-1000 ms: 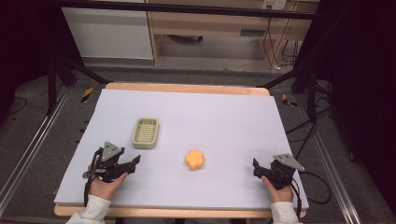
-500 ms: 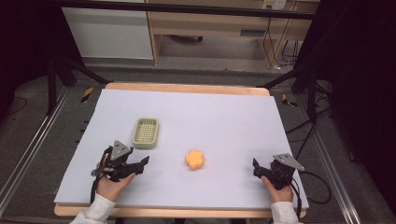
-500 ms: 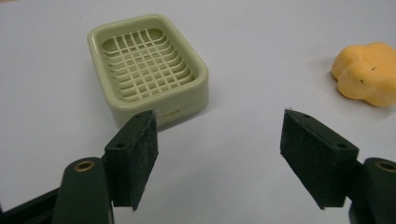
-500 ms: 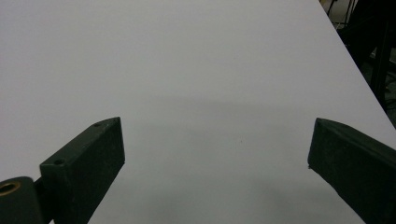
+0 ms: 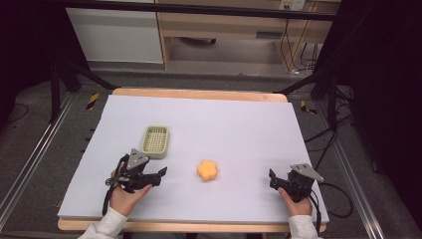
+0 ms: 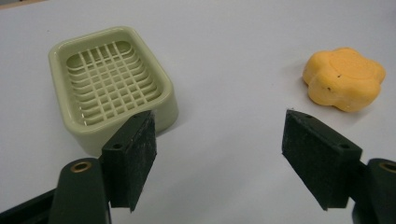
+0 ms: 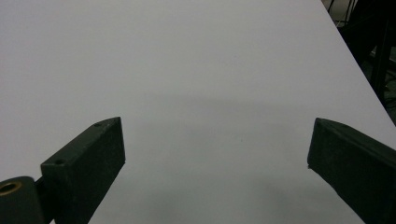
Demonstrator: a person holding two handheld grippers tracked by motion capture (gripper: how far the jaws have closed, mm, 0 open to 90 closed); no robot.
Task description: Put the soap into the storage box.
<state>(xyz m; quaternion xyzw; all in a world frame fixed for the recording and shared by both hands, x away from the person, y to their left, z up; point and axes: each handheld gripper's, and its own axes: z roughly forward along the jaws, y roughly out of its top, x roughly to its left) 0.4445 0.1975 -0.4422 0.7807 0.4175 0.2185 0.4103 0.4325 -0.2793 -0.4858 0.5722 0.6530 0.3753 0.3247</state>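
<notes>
Left gripper (image 5: 161, 172) low over the pale lilac desk (image 5: 239, 124), jaws spread wide and empty, aimed between the sage-green slatted plastic soap dish (image 6: 112, 84) and the orange flower-shaped soap bar (image 6: 344, 78), matte and waxy, mid-desk. Right gripper (image 5: 272, 179) parked near the edge, jaws wide, empty.

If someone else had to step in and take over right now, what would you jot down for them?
Left gripper: open, empty, near the table's front left, pointed between the green soap dish and the orange flower-shaped soap.
Right gripper: open, empty, at the front right, away from both things.
The soap lies on the table, apart from the dish; the dish is empty.
Done: nothing gripped yet.
Left, probably: grip the soap and set it in the dish.
</notes>
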